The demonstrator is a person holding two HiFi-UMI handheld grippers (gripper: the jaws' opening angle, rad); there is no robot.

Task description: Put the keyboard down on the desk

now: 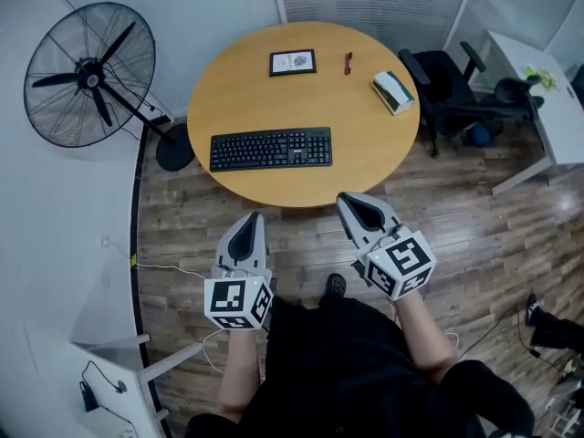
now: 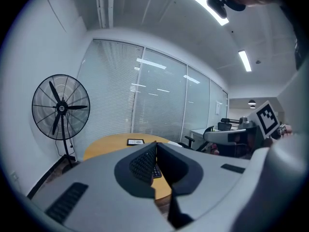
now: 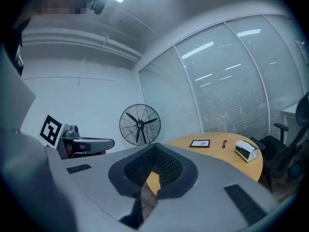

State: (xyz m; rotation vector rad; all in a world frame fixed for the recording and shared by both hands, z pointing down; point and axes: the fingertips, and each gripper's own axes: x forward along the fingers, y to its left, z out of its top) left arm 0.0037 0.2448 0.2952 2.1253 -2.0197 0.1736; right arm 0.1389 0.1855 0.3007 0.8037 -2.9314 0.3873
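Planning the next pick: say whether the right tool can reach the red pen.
Probably, with a long lean: the red pen lies uncovered on the round table's far side; the right tool, shut and empty, hangs off its near edge.

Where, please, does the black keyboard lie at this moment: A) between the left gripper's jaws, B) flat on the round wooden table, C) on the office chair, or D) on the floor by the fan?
B: the keyboard lies flat on the table, with nothing touching it.
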